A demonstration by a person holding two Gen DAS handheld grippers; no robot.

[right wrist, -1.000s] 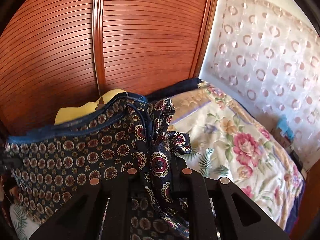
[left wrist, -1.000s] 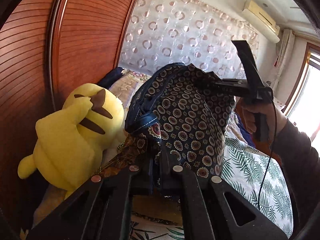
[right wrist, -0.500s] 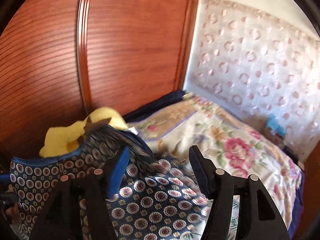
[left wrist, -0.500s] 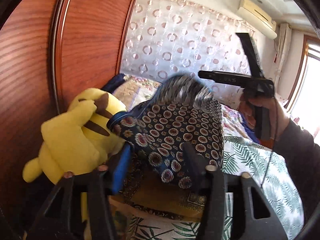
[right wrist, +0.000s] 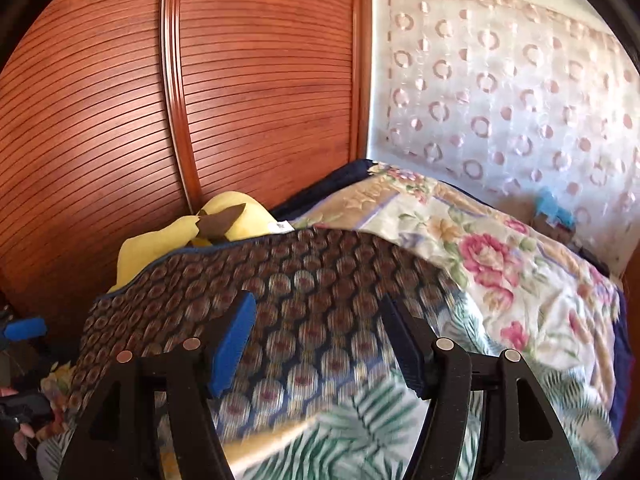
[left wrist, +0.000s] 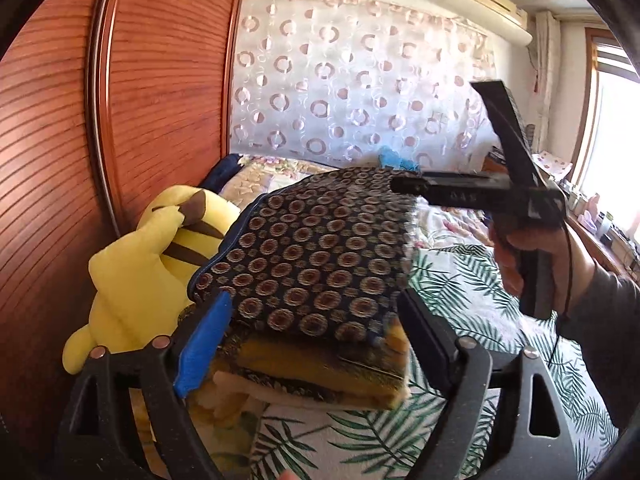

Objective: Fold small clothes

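Note:
A folded navy garment with brown circle print [left wrist: 316, 256] lies on top of a stack of folded clothes [left wrist: 320, 372] on the bed. My left gripper [left wrist: 316, 332] is open and empty, its fingers either side of the stack's near edge. My right gripper [right wrist: 320, 344] is open and empty, just above the navy garment [right wrist: 304, 280], which is blurred in that view. The right gripper also shows in the left wrist view [left wrist: 472, 192], held in a hand at the garment's far right.
A yellow plush toy [left wrist: 148, 268] sits left of the stack against a red-brown wooden wardrobe door [left wrist: 60, 140]. The leaf-print bedsheet [left wrist: 460, 304] spreads right. A floral quilt [right wrist: 480, 248] lies behind. A patterned curtain [left wrist: 360, 80] hangs at the back.
Both grippers were shut on the navy garment, holding it up. They have opened and let it go, and it now lies flat on the stack.

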